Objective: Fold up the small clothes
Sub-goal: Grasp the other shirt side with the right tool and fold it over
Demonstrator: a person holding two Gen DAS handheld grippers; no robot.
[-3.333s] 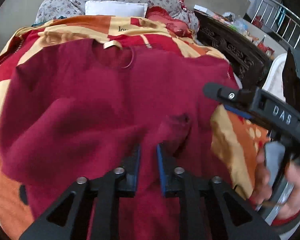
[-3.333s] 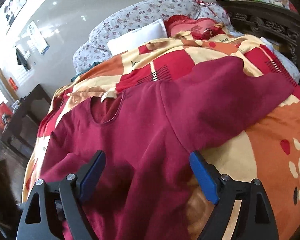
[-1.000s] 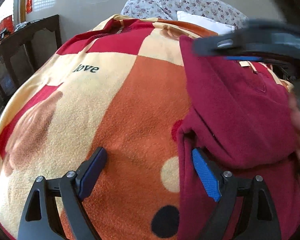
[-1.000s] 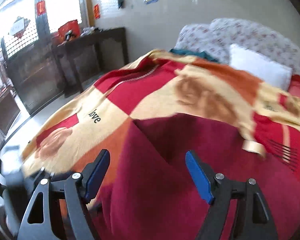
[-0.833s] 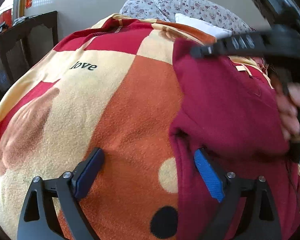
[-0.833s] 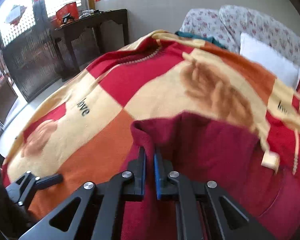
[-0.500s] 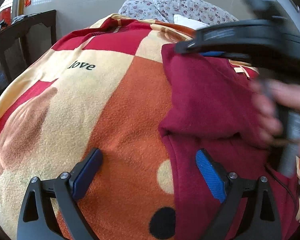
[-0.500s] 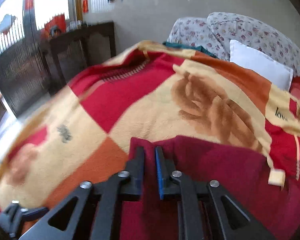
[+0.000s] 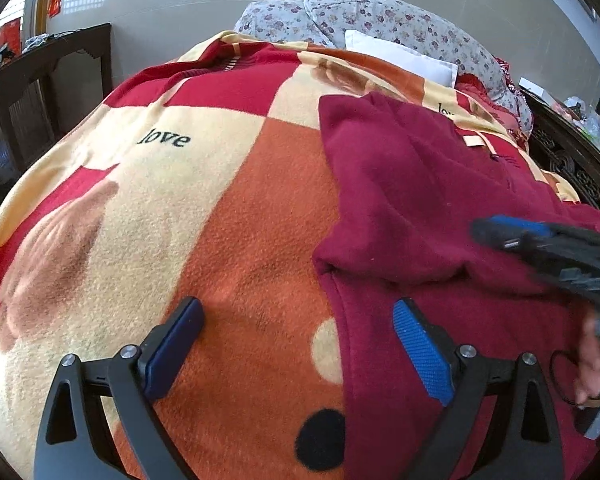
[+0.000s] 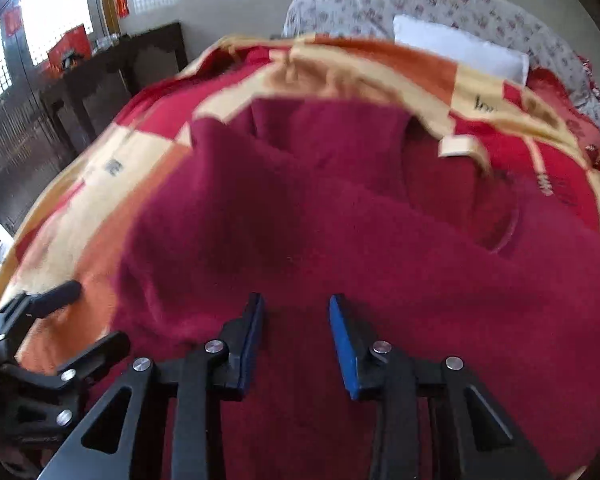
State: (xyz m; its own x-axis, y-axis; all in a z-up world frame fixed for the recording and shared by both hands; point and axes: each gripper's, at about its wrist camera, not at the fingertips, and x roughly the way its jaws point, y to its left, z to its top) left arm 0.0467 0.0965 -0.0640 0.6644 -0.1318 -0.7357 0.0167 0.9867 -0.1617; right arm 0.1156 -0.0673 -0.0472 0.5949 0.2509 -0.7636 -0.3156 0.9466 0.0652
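A dark red sweater point(image 9: 412, 184) lies on a patterned blanket point(image 9: 204, 216), its left side folded over the body; it also fills the right wrist view point(image 10: 340, 216). My left gripper point(image 9: 296, 320) is open and empty, straddling the sweater's left edge low over the blanket. My right gripper point(image 10: 296, 312) is partly open and empty just above the folded sweater; it also shows in the left wrist view point(image 9: 512, 236) at the right. The left gripper shows at the lower left of the right wrist view point(image 10: 84, 320).
Floral pillows point(image 9: 380, 20) and a white pillow point(image 9: 400, 56) lie at the bed's head. A dark wooden table point(image 9: 40, 88) stands left of the bed. A carved dark headboard point(image 9: 572, 168) runs along the right. The blanket's left edge point(image 9: 4, 216) drops off.
My right gripper, shut on the sweater's folded part, carried it over the body, then opened and let go. The left gripper stayed open and nearly still.
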